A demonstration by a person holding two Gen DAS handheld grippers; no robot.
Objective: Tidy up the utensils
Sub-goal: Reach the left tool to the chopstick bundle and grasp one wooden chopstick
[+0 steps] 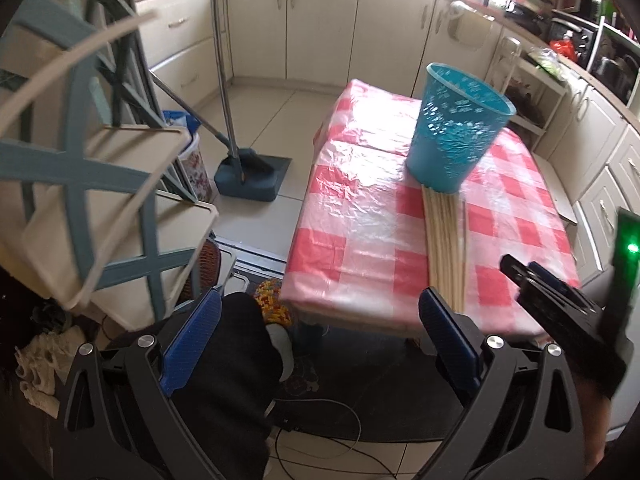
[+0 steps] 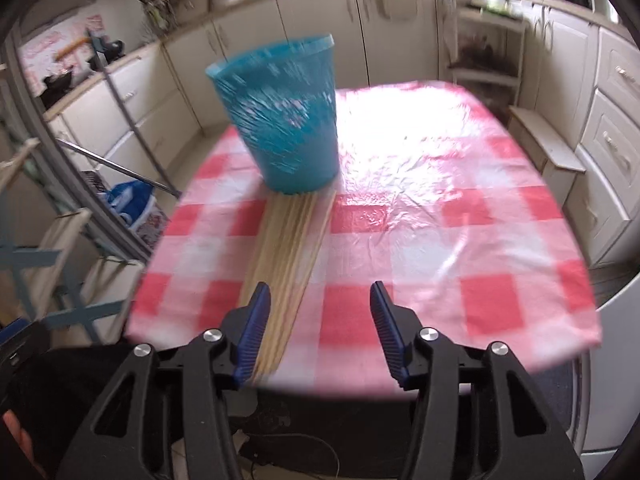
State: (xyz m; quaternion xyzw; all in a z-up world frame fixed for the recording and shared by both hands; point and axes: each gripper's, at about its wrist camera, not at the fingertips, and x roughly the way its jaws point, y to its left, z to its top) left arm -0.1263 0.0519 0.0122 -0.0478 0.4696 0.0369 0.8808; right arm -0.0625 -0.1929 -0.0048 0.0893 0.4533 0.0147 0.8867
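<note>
Right wrist view: right gripper [image 2: 318, 300] hangs over the near table edge, fingers partly apart with nothing between them; its left pad overlaps the chopstick ends in the picture, contact not certain.
Left wrist view: left gripper [image 1: 320, 320] sits off the table's near corner, fingers spread wide and empty, above the floor and a dark trouser leg.
Chopsticks [image 2: 286, 248]: a flat bundle of pale wooden sticks lying side by side on the checked tablecloth [image 2: 460, 220], far tips touching the base of the basket, near ends at the table edge, probably so a gripper can reach them from the front.
Blue basket [image 2: 280, 120]: upright at the sticks' far end, open top up, likely the holder they go into.
Step in hand: approach, by my reading; no stick is gripped yet.
Risk: loose sticks may roll or fan out when pinched.
</note>
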